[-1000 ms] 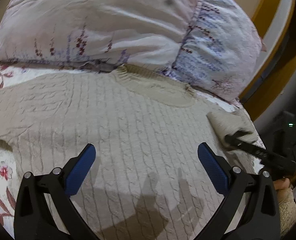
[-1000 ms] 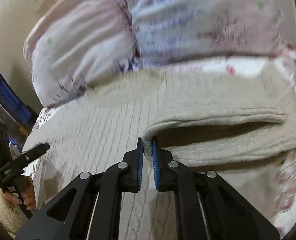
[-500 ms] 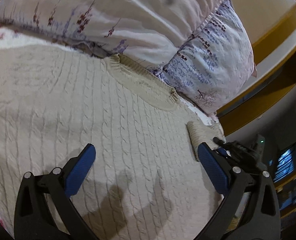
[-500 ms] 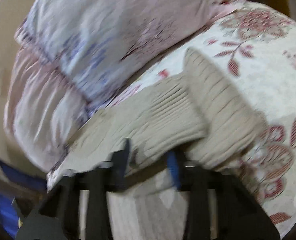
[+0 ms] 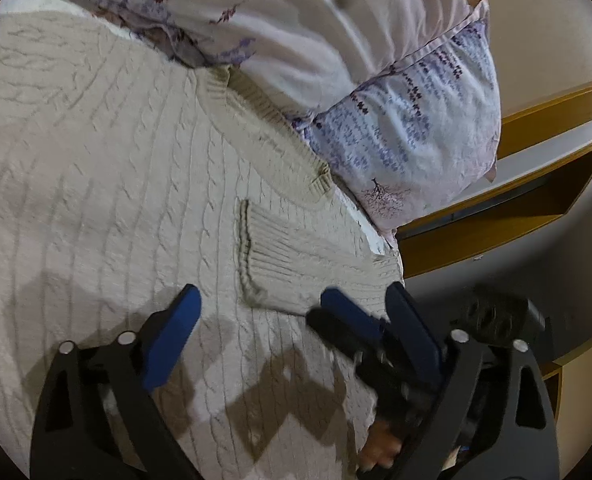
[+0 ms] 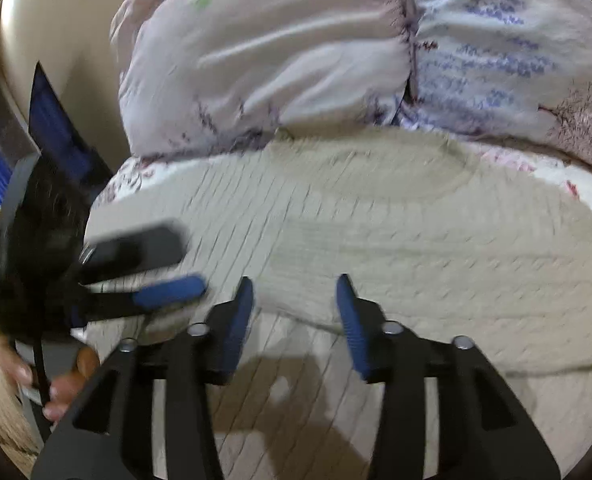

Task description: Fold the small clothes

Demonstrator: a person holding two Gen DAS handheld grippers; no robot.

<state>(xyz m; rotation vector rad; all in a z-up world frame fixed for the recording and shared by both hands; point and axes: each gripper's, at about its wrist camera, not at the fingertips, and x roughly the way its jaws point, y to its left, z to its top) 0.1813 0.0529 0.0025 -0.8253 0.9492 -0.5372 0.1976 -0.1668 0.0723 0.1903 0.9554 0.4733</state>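
A cream cable-knit sweater (image 5: 107, 184) lies flat on the bed, neckline toward the pillows. Its right sleeve (image 5: 291, 256) is folded across the chest, ribbed cuff near the collar. My left gripper (image 5: 296, 312) is open and empty just above the sweater's body, below the cuff. My right gripper (image 6: 293, 300) is open and empty over the folded sleeve (image 6: 416, 248). The right gripper also shows in the left wrist view (image 5: 360, 328), beside my left gripper's right finger. The left gripper shows in the right wrist view (image 6: 151, 268) at the left, open.
Two floral pillows (image 5: 408, 128) lie against the sweater's neckline, also in the right wrist view (image 6: 296, 52). A floral bedsheet (image 6: 552, 176) shows at the right. A wooden shelf unit (image 5: 536, 184) stands past the bed's right edge. A blue object (image 6: 51, 128) stands at the left.
My right gripper carried the sleeve across the sweater's chest, then opened and let it go. My left gripper stayed open and shifted toward the sweater's right side.
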